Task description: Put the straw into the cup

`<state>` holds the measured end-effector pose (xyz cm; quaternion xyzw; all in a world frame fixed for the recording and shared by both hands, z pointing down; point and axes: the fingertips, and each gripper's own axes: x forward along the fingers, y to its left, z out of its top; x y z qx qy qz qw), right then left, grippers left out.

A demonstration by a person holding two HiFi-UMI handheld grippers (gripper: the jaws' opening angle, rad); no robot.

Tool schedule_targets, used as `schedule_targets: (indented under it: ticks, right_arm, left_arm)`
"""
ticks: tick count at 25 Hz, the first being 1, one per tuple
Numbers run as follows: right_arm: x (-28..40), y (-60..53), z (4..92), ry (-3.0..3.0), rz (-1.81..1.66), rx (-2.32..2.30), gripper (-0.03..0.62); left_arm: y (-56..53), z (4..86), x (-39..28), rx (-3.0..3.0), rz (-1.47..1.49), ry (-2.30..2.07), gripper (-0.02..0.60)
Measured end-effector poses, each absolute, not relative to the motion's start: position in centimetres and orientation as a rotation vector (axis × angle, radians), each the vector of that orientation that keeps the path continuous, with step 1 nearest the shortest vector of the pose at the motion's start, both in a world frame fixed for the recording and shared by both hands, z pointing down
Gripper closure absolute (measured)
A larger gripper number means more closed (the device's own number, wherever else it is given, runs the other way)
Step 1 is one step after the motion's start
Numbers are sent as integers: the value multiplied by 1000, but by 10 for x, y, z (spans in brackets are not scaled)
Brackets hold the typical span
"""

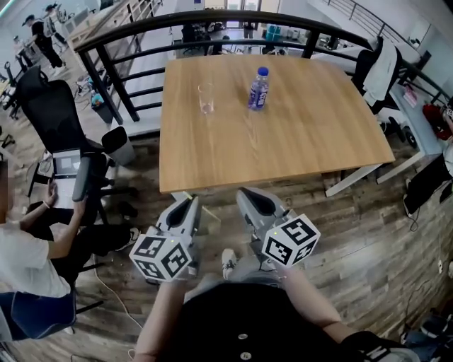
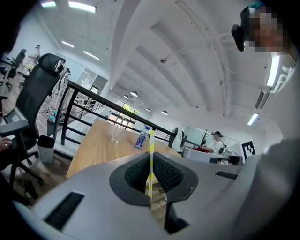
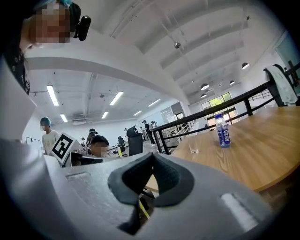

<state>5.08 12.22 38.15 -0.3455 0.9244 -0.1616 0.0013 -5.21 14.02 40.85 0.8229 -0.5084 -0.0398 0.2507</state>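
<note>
A yellow-and-white striped straw (image 2: 151, 140) stands upright between the pads of my left gripper (image 2: 151, 153), which is shut on it. In the head view both grippers hang over the wooden floor just short of the table's near edge, the left gripper (image 1: 192, 203) beside the right gripper (image 1: 244, 192). The clear cup (image 1: 206, 97) stands on the far half of the table, left of a blue bottle (image 1: 258, 89). Cup (image 2: 115, 136) and bottle (image 2: 144, 137) lie well ahead of the left jaws. My right gripper (image 3: 152, 155) looks shut with nothing in it; the cup (image 3: 193, 148) is far ahead.
The wooden table (image 1: 297, 141) is backed by a black railing (image 1: 212, 21). A black office chair (image 1: 56, 113) and a seated person (image 1: 28, 247) are to the left. A white desk (image 1: 414, 127) stands at the right.
</note>
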Motion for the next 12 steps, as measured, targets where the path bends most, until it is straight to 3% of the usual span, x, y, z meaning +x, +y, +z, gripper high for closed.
schedule_targets:
  ticks: [12]
  right_arm:
    - [51,42,386,2940,-562,-1007,595]
  left_arm:
    - [67,411,-35,2220,-60,-1400,551]
